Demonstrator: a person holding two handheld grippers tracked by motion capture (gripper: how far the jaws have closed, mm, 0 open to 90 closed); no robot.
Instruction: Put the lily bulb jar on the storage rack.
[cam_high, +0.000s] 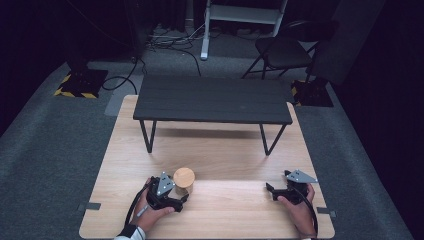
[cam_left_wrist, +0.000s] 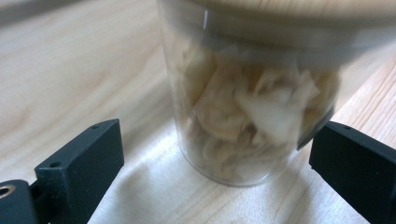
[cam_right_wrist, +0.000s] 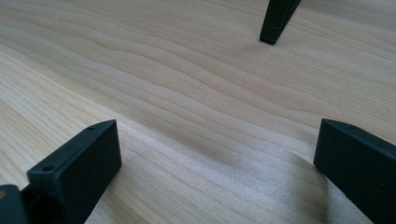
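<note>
Writing or brand marks are nowhere readable on the jar (cam_left_wrist: 252, 93): its clear wall is bare, and the pale, crumpled flakes inside are pressing against it. Its round wooden lid (cam_high: 183, 176) is sitting on top, light tan like the table (cam_high: 215, 150) beneath it. The jar is standing upright near the table's front edge, left of centre, just ahead of the left gripper (cam_high: 176, 196).

In the left gripper view, the left gripper's jaws are standing wide apart, one on each side of the jar's lower half. The jar is sitting between them, nearer the right-hand jaw, though whether that jaw is touching the glass is hard to tell. Nothing is being clamped.

The right gripper (cam_high: 276, 188) is resting low over bare wood at the front right, well apart from the jar, its jaws also spread wide and holding nothing. Ahead of it, one black leg (cam_right_wrist: 276, 21) of the small dark bench (cam_high: 212, 100) is standing on the tabletop.
</note>
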